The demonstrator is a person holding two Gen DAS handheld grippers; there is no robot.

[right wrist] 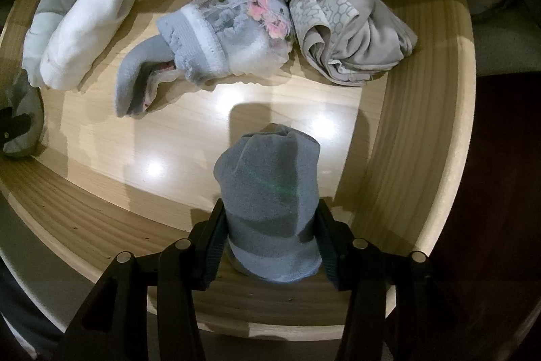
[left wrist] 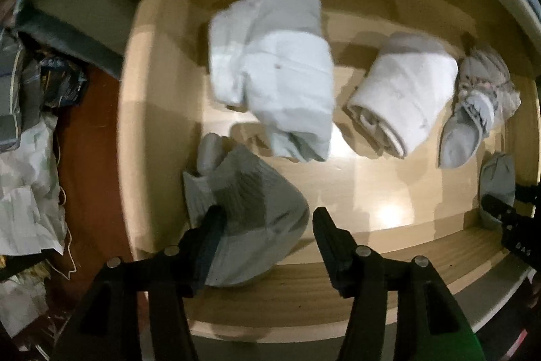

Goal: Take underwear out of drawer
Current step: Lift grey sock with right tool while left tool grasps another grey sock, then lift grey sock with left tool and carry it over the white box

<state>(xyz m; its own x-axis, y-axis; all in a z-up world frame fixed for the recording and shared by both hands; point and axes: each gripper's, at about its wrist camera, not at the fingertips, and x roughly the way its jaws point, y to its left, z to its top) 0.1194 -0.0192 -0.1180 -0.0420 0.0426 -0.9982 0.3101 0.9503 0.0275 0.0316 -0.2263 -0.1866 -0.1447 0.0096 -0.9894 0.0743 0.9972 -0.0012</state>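
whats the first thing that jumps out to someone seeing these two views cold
In the right wrist view, the right gripper is clamped on a rolled blue-grey garment near the front wall of the pale wooden drawer. Behind it lies a floral lace-trimmed piece, the only bright colour. In the left wrist view, the left gripper stands open, straddling a grey folded garment, with white rolled bundles beyond.

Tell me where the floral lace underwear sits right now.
In the right wrist view, the floral lace underwear lies on the drawer floor toward the back, between the white roll on its left and the grey patterned bundle on its right.
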